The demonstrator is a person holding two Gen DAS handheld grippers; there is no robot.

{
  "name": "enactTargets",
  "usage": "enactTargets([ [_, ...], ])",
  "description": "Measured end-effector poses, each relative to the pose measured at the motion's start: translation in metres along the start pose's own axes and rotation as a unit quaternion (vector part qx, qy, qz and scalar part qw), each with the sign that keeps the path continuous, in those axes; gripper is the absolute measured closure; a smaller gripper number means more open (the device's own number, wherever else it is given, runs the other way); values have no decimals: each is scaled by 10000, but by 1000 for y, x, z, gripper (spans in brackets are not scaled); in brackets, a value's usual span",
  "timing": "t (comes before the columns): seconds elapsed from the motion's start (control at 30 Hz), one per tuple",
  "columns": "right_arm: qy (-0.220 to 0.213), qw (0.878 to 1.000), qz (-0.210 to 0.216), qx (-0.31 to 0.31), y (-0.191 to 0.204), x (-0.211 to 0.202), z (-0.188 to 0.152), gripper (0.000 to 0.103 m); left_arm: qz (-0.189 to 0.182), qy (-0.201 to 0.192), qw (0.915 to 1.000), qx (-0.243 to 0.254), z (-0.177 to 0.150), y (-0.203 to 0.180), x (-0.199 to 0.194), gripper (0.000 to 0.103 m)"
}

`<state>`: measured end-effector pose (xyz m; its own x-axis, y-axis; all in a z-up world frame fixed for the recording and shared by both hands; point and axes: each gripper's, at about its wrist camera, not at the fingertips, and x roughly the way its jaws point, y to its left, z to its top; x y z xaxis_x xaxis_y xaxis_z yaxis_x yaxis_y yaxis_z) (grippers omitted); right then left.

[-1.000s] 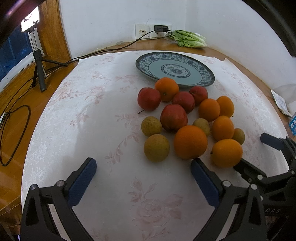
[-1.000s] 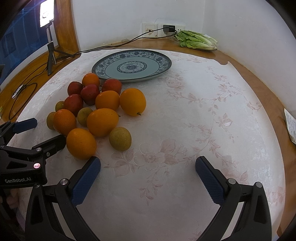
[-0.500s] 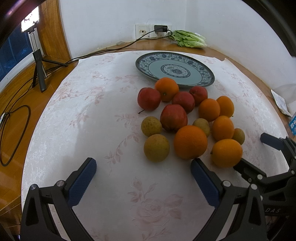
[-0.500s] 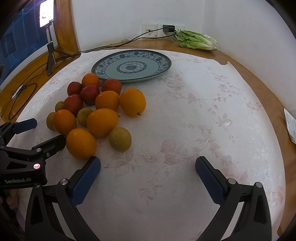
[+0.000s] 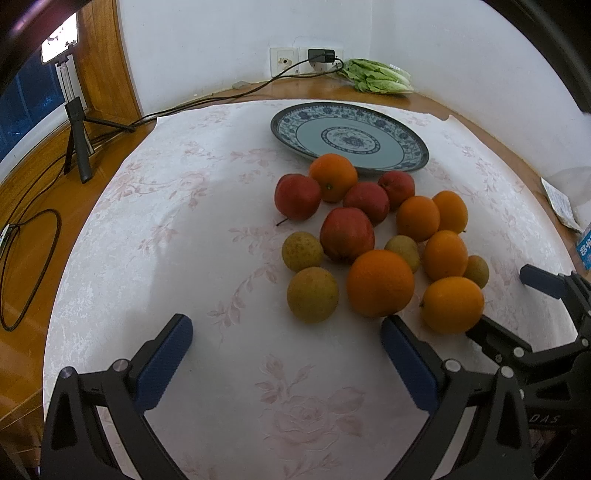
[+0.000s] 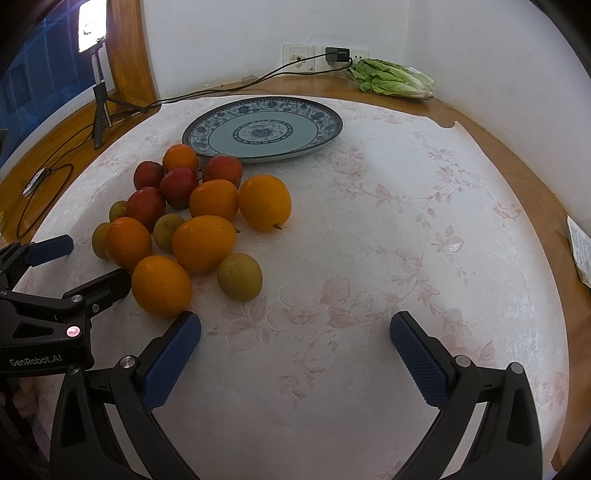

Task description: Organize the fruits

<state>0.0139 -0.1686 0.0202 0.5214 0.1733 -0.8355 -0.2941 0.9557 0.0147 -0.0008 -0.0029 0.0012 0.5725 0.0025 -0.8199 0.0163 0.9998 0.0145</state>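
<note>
The fruits (image 5: 373, 240) are heaped on the desk (image 5: 184, 258) just before the empty plate (image 5: 349, 134). Both the left gripper (image 5: 286, 360) and right gripper (image 6: 295, 354) are held with fingers spread, nothing pinched. An outer orange (image 6: 161, 286) is best taken first, so neighbours are not rolled.

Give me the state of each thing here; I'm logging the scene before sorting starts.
Left gripper: open, holding nothing.
Right gripper: open, holding nothing.
Plate: upright on the cloth, nothing on it.
Fruit pile: loose on the cloth beside the plate, none on it.
Charger: plugged into the wall socket.
Phone on tripod: screen lit.
Lettuce: lying by the wall.
</note>
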Motion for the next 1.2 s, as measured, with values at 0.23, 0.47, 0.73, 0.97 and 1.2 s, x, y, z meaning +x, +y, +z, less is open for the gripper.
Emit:
enactTargets([
  [0.23,0,10000,0,-1,0,0,1,0,0,-6,10000,3,0,0,0,0],
  [0.47,-6,10000,4,-4,-1,0,0,0,-16,-34,10000,15,-1,1,0,0],
  [0.73,7,10000,26,-25,-2,-1,5,0,-95,-5,10000,31,-3,3,-2,1],
  [0.97,-1,9995,301,11,-5,-8,3,13,-234,-117,9996,-127,0,8,-16,7],
  [1.2,-95,9975,699,-65,-2,-16,0,23,-326,-182,9993,-68,2,10,-23,27],
])
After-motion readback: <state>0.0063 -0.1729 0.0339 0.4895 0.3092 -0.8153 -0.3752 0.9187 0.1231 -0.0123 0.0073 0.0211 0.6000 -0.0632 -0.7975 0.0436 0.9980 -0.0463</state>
